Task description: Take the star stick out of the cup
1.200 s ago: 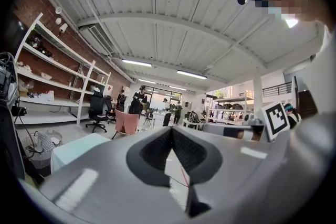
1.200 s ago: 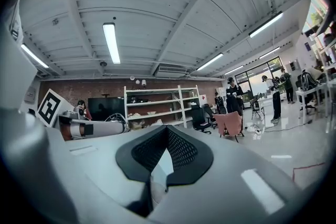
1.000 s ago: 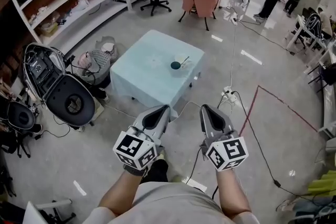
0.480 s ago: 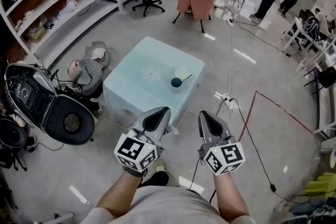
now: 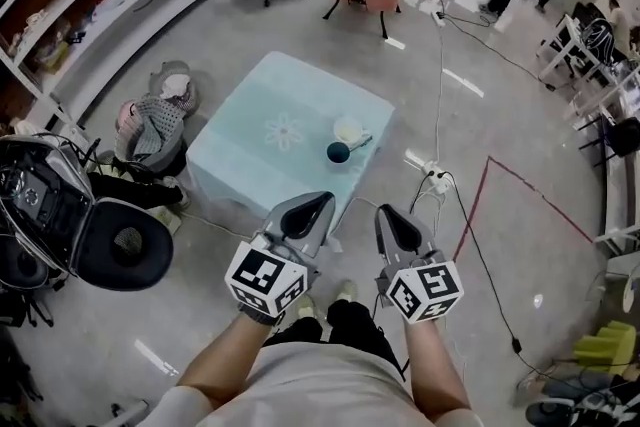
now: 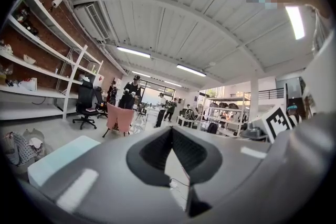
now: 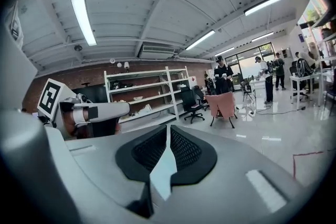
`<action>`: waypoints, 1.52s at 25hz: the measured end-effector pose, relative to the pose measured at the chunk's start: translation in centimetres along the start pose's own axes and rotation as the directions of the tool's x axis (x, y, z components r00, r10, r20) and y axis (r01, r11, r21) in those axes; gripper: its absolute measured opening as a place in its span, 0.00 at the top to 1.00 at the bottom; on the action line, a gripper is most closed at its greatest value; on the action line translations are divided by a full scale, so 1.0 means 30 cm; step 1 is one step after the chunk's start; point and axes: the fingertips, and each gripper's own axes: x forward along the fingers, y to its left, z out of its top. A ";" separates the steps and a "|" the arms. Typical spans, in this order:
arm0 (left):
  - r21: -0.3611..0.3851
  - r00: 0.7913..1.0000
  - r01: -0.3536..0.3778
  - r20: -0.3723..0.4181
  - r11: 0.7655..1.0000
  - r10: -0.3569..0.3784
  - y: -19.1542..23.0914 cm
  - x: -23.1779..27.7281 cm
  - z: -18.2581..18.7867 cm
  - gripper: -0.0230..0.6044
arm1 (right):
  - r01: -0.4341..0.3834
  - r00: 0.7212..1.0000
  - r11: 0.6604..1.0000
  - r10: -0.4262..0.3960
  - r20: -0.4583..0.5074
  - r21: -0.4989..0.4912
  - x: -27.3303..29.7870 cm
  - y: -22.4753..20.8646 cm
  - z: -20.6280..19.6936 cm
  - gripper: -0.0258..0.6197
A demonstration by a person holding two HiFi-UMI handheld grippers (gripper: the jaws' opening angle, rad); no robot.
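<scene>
The left gripper (image 5: 316,203) and right gripper (image 5: 386,213) are both clenched on nothing, well apart from the table (image 5: 262,155), where the star stick (image 5: 359,143) leans in the dark cup (image 5: 338,152).

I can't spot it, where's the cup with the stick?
In the head view, the dark cup stands near the right edge of the pale blue table, beside a white bowl.

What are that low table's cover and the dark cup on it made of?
The table cover looks like matte pale teal cloth: it drapes over the edges and hangs down the sides. The dark cup is one even colour, perhaps ceramic or plastic; too small here to tell.
</scene>
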 end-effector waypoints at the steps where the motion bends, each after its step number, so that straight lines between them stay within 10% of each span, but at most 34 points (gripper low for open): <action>1: -0.003 1.000 0.001 -0.006 1.000 -0.001 0.016 0.025 -0.006 0.95 | -0.003 1.000 1.000 0.003 -0.011 0.003 0.024 -0.017 -0.006 0.94; 24: -0.019 0.988 -0.110 -0.109 0.994 0.107 0.322 0.650 -0.205 0.95 | -0.008 0.946 0.980 0.072 -0.317 0.197 0.674 -0.615 -0.305 0.84; 38: -0.055 0.963 -0.191 -0.204 0.980 0.176 0.414 0.717 -0.332 0.95 | 0.073 0.898 0.854 0.169 -0.407 0.515 0.822 -0.705 -0.507 0.82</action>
